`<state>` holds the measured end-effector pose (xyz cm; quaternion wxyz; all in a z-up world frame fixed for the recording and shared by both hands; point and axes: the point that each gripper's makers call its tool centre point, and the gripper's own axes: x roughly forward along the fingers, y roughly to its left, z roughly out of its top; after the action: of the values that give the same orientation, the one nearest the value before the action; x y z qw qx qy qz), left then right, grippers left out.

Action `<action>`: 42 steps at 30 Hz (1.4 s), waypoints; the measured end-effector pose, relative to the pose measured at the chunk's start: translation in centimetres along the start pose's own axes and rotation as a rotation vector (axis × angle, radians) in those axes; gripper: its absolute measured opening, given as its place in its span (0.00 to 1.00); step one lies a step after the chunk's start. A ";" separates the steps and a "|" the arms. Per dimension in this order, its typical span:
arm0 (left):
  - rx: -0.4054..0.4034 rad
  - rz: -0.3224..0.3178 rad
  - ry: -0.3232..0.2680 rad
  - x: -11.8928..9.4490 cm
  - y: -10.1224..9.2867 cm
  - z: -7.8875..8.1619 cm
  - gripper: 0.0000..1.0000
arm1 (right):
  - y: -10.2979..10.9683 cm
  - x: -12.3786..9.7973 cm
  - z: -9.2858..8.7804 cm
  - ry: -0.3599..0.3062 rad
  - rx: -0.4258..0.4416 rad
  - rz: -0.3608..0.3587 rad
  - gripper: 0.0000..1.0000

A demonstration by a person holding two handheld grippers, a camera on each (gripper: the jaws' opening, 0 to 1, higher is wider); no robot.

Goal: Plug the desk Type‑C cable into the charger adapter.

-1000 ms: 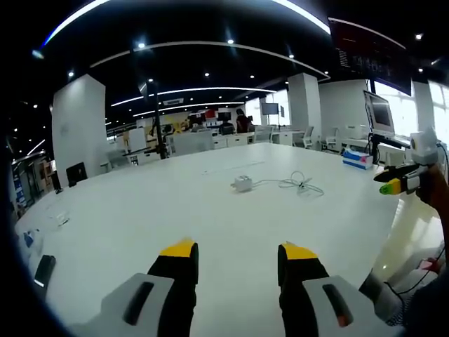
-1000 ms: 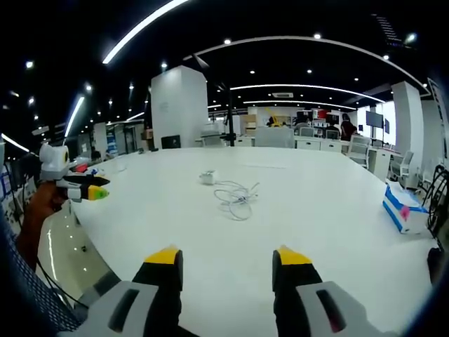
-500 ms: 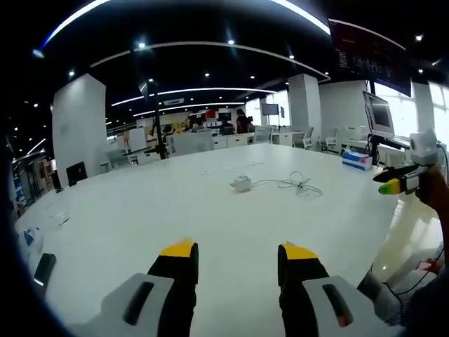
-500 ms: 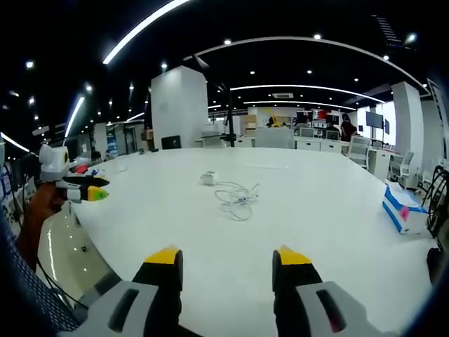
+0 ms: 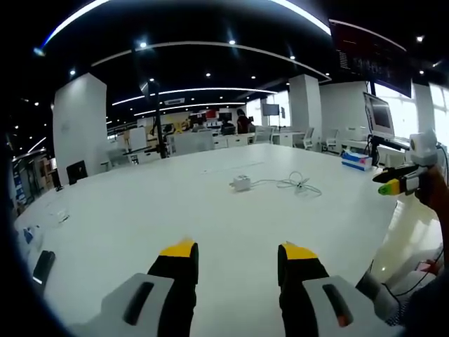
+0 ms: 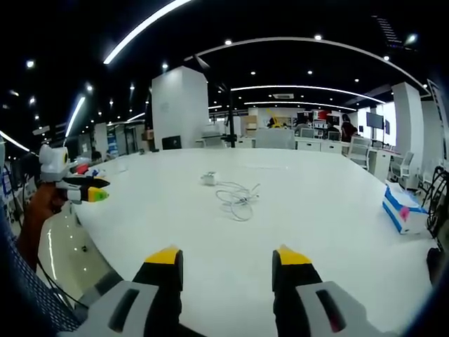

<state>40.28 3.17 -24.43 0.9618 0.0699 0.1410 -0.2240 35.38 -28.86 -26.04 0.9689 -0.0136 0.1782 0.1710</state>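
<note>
Cable [image 6: 237, 199] well beyond right gripper [image 6: 226, 261]

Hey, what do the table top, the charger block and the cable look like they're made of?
Table top: smooth white laminate or coated board, probably; its near edge reflects light glossily. Charger adapter: looks like white moulded plastic, too small to tell its finish. Type-C cable: white, loosely coiled, so likely flexible rubbery or plastic sheathing.

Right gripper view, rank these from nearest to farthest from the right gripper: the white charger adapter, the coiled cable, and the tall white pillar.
1. The coiled cable, on the white table ahead of the right gripper, near centre.
2. The white charger adapter, just beyond the cable, slightly left.
3. The tall white pillar, past the table's far edge, upper left.
</note>
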 end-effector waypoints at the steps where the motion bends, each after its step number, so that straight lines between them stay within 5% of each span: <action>1: 0.000 -0.001 0.002 0.0 0.0 0.0 0.45 | 0.0 0.0 -0.1 0.002 0.000 0.000 0.52; 42: -0.001 0.038 0.011 -0.7 0.8 -0.3 0.45 | 1.0 1.1 -0.2 0.015 -0.035 0.027 0.52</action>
<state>40.01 4.26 -24.46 0.9652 0.0734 0.1449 -0.2051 35.99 -27.60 -26.61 0.9648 -0.0294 0.1824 0.1873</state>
